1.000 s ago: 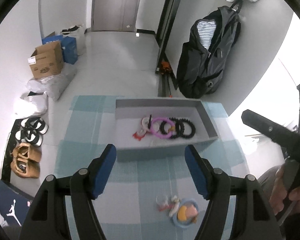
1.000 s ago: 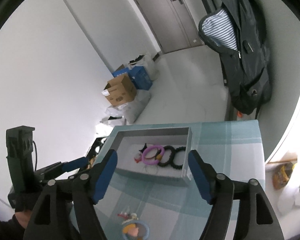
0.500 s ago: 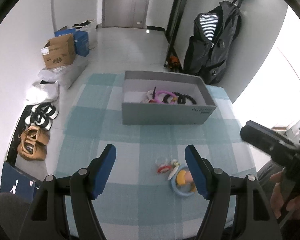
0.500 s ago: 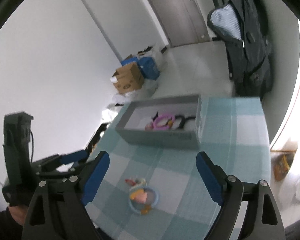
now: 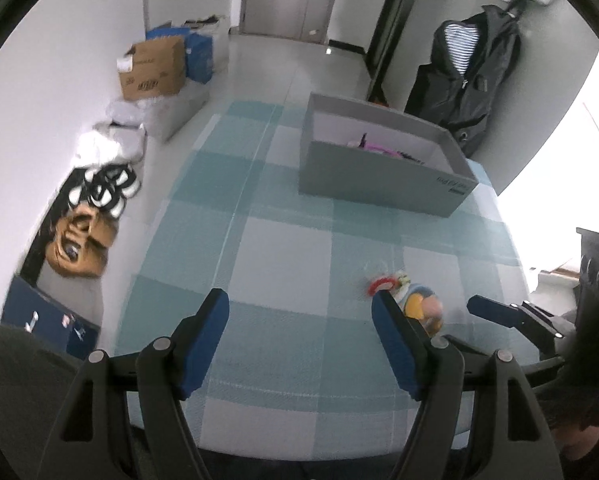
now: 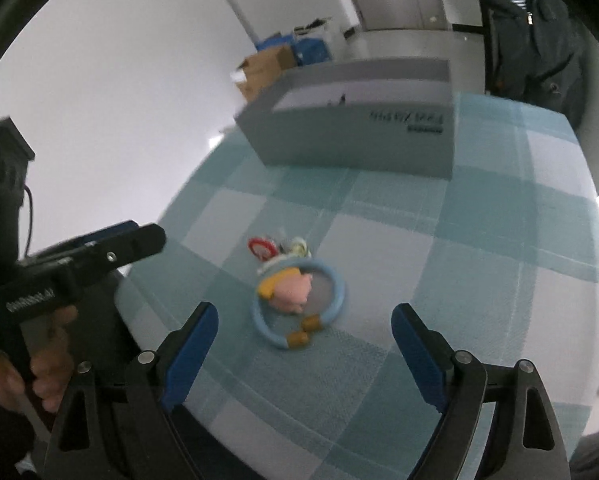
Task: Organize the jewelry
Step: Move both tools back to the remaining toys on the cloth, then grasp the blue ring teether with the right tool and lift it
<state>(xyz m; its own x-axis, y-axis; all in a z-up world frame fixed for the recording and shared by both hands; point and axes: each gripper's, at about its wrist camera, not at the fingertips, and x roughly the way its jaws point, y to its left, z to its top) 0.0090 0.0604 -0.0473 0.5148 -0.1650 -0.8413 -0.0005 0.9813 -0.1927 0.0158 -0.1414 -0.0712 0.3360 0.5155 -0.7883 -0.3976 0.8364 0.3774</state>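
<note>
Left gripper: jaws opening, empty, above tabletop | Right gripper: jaws wide apart, empty, blue bracelet lying between, untouched

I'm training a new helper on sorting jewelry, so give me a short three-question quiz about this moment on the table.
1. True or false: the blue ring with the pink charm lies inside the grey box.
2. Which tongs have the blue ring lying between their fingers in their own view? A) left tongs B) right tongs
3. Fill in: the small red piece lies on the checked ____.

Key: 1. False, it lies on the cloth in front of the box. 2. B, and nothing is gripped. 3. Cloth.
</note>
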